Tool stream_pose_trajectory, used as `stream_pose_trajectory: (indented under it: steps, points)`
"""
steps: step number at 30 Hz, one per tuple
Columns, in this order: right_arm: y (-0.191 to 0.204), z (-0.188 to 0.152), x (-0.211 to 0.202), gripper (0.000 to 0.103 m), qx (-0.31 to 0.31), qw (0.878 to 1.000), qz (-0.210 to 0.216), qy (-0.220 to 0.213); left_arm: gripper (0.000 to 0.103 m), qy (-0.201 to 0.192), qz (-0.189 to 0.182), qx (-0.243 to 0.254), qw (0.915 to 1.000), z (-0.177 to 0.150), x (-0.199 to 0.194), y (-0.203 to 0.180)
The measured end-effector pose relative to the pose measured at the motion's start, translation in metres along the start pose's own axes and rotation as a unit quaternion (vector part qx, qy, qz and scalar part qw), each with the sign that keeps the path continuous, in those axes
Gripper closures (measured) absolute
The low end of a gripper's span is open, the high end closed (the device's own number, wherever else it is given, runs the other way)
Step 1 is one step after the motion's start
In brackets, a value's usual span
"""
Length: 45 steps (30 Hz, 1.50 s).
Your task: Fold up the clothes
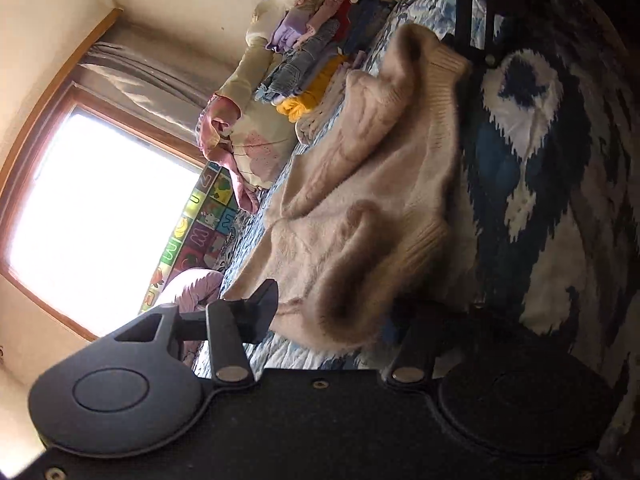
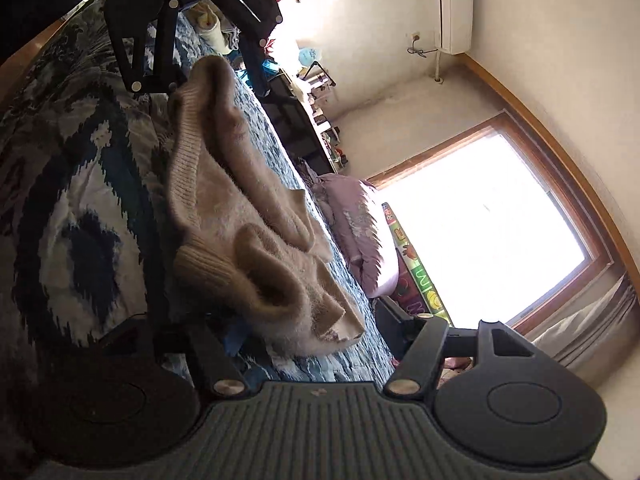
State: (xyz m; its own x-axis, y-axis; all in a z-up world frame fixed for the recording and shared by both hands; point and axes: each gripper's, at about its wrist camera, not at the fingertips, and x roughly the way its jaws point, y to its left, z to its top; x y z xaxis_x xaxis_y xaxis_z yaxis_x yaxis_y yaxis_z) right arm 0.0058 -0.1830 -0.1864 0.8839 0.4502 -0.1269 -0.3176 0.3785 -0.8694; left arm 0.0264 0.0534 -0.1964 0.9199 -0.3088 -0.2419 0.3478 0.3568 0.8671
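Bed cover (image 1: 532,128): blue-and-white patterned spread under everything, filling most of both wrist views.
Window (image 2: 488,232): bright, wood-framed, beyond the far side of the bed.
Sweater (image 1: 360,208): fuzzy beige knit, rumpled on the spread, ribbed hem toward the grippers' side; it lies between the two grippers.
Folded pile (image 1: 316,52): denim, yellow and purple garments stacked past the sweater.
Left gripper (image 1: 340,312): fingers spread wide on either side of the sweater's near end, not clamped on it.
Right gripper (image 2: 304,320): fingers likewise wide apart, the sweater's other end lying between them, nothing pinched.
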Motion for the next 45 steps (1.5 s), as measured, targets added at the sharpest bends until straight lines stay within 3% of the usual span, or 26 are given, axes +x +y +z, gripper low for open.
stream_pose_trajectory:
  steps: [2,4,9,11,13,20,24,27,30,33,34,36,39,40,43,45]
  points:
    - [0.0,-0.003,0.004,0.042,-0.011,1.0,-0.003,-0.016,0.053,-0.007,0.001,0.007,1.0,0.002,0.001,-0.002]
    - [0.001,-0.003,0.007,0.043,-0.017,1.0,-0.011,-0.024,0.064,-0.012,-0.008,0.007,0.9999,0.003,0.005,-0.005]
    - [0.001,0.005,0.019,0.059,-0.017,1.0,0.016,-0.005,0.072,-0.001,-0.004,0.011,0.9999,0.011,0.011,-0.007]
    - [0.0,0.009,0.024,0.073,-0.011,0.999,0.037,0.008,0.079,0.013,-0.014,0.008,0.9998,0.015,0.013,-0.008]
    - [-0.002,0.014,0.026,0.077,0.002,0.998,0.056,0.025,0.081,0.022,-0.02,0.009,0.9995,0.018,0.01,-0.008]
    - [-0.005,0.038,-0.014,0.08,0.043,0.994,0.095,0.037,0.082,0.025,-0.072,0.024,0.9968,0.036,-0.054,0.002]
    - [-0.022,0.052,-0.065,0.08,0.084,0.989,0.117,0.022,0.081,0.004,-0.119,-0.04,0.992,0.047,-0.097,0.032]
    - [-0.044,0.06,-0.091,0.08,0.124,0.985,0.12,0.006,0.08,-0.017,-0.139,-0.089,0.9862,0.049,-0.103,0.063]
    - [-0.081,0.062,-0.093,0.079,0.205,0.97,0.132,-0.004,0.08,-0.042,-0.15,-0.148,0.9766,0.047,-0.097,0.098]
    - [-0.122,0.054,-0.08,0.079,0.29,0.947,0.134,-0.017,0.079,-0.076,-0.164,-0.261,0.9483,0.034,-0.072,0.138]
    - [-0.136,0.048,-0.073,0.079,0.325,0.935,0.138,-0.021,0.079,-0.086,-0.166,-0.303,0.9344,0.028,-0.061,0.15]
    - [-0.159,0.034,-0.054,0.079,0.395,0.906,0.146,-0.03,0.079,-0.098,-0.164,-0.396,0.8982,0.015,-0.035,0.168]
    - [-0.184,0.004,-0.01,0.079,0.504,0.849,0.153,-0.031,0.08,-0.109,-0.173,-0.518,0.8305,-0.002,0.011,0.183]
    - [-0.191,-0.009,0.008,0.079,0.543,0.826,0.148,-0.028,0.08,-0.111,-0.174,-0.546,0.8119,-0.006,0.025,0.184]
    - [-0.196,-0.048,0.057,0.079,0.638,0.758,0.133,-0.011,0.079,-0.093,-0.165,-0.616,0.7647,-0.021,0.07,0.187]
    - [-0.191,-0.067,0.085,0.073,0.681,0.722,0.124,0.004,0.076,-0.046,-0.161,-0.648,0.7432,-0.03,0.095,0.183]
